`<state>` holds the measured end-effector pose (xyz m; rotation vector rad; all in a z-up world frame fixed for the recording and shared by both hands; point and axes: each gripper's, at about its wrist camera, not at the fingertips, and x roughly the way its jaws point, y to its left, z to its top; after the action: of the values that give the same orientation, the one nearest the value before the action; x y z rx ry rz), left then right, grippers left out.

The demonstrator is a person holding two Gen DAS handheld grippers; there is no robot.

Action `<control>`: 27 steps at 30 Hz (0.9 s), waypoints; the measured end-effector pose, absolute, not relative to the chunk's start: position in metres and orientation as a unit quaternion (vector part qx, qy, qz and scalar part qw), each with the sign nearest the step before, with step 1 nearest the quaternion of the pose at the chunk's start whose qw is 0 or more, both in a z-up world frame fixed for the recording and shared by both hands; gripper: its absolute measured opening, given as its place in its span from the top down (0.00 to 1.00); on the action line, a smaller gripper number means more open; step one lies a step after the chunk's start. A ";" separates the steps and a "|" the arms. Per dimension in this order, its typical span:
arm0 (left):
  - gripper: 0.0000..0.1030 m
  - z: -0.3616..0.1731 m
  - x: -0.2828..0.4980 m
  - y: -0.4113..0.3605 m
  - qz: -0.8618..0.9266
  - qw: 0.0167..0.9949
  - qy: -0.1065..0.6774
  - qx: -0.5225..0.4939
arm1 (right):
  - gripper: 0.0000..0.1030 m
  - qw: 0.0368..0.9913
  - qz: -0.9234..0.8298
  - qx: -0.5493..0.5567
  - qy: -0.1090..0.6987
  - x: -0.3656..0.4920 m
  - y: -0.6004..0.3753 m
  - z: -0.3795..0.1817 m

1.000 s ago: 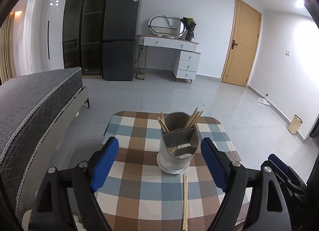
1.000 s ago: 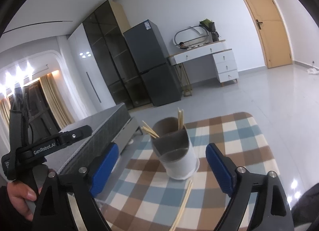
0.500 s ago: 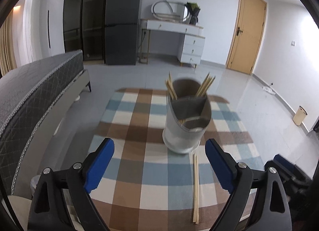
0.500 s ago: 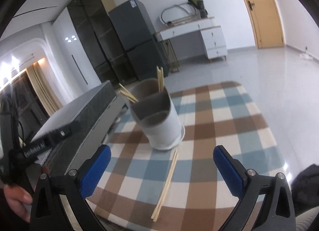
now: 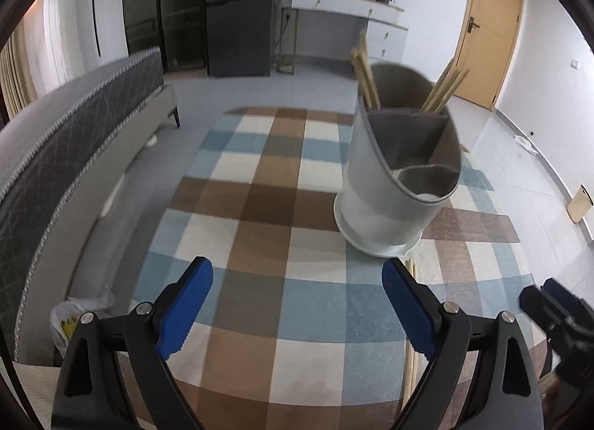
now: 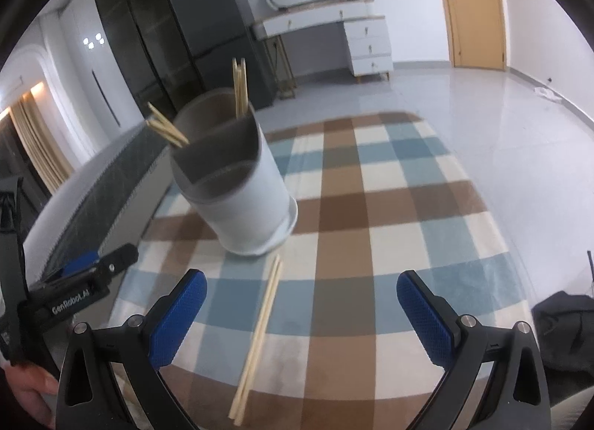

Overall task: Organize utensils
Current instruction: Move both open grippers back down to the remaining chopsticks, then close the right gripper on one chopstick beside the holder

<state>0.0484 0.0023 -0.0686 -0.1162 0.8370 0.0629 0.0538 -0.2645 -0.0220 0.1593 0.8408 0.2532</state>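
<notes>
A grey utensil holder (image 5: 397,185) (image 6: 237,192) with inner compartments stands on the checked tablecloth (image 5: 260,215) (image 6: 371,215). Several wooden chopsticks (image 5: 365,74) (image 6: 239,87) lean in its rear compartment. A loose pair of chopsticks (image 6: 258,333) (image 5: 409,367) lies flat on the cloth in front of the holder. My left gripper (image 5: 297,300) hovers open over the cloth, left of the holder, with nothing between its blue pads. My right gripper (image 6: 300,304) is open above the loose pair, which lies between its fingers without being touched.
A grey bed (image 5: 63,140) runs along the table's left side. A plastic bag (image 5: 74,315) sits on the floor beside it. A dark fridge (image 6: 219,33), a white desk (image 6: 334,25) and a wooden door (image 5: 486,29) stand at the back. A hand (image 6: 26,393) holds the left gripper's handle.
Both grippers have sunk toward the table and tipped further down. The holder and loose chopsticks now look larger and closer. Both sets of jaws stand a little wider.
</notes>
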 end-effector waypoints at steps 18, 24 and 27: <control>0.13 -0.086 0.073 0.029 0.063 0.882 0.450 -0.124 | 0.34 0.829 0.086 0.003 0.553 0.120 -0.215 -0.099; 0.13 -0.102 0.076 0.047 0.088 0.860 0.478 -0.155 | 0.41 0.831 0.081 -0.037 0.549 0.117 -0.197 -0.101; 0.13 -0.102 0.075 0.050 0.095 0.858 0.478 -0.161 | 0.42 0.827 0.080 -0.036 0.555 0.117 -0.196 -0.099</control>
<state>0.0752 0.0498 -0.1022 -0.3391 1.0030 0.1995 0.1169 -0.1960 -0.0995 -0.0758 1.1787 0.1690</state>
